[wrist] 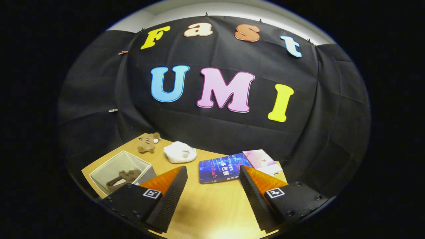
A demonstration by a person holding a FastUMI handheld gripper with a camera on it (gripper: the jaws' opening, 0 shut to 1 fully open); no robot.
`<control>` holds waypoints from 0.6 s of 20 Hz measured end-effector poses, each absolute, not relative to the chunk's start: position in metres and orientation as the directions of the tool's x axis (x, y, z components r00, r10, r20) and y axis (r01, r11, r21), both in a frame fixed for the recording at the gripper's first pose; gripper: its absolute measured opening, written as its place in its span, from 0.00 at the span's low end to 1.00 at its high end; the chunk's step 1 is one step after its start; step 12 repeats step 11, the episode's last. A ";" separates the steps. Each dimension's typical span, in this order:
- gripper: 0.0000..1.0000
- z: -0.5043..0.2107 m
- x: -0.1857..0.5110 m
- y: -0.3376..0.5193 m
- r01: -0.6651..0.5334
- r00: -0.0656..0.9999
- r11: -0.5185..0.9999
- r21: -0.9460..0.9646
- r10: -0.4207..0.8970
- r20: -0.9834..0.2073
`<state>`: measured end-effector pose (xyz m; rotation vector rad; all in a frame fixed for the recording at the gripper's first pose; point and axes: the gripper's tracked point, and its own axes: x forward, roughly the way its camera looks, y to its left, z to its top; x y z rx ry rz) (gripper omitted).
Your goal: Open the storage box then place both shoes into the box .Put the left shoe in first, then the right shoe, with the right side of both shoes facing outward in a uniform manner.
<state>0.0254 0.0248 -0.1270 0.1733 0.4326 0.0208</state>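
Overhead, spread ribbed jaws; square fabric box [121, 166].

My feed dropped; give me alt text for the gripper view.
The claw is open over bare table, holding nothing. Beside its left finger sits an open box with a brown shoe inside; beyond lie two plush toys and two books.

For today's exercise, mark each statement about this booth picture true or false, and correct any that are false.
1. The tongs are open with bare table between the fingers. True.
2. The storage box is closed with a lid. False: it is open, and a brown shoe lies inside.
3. A blue book lies just beyond the fingers. True.
4. The white plush toy sits inside the box. False: it rests on the table, beyond the box.
5. A brown plush toy lies near the white one. True.
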 end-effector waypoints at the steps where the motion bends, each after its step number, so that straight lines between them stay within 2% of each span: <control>1: 0.98 -0.125 0.022 0.020 0.020 0.913 0.985 0.171 0.052 -0.405; 12: 0.98 -0.115 -0.005 0.002 0.004 0.936 0.989 0.146 0.047 -0.349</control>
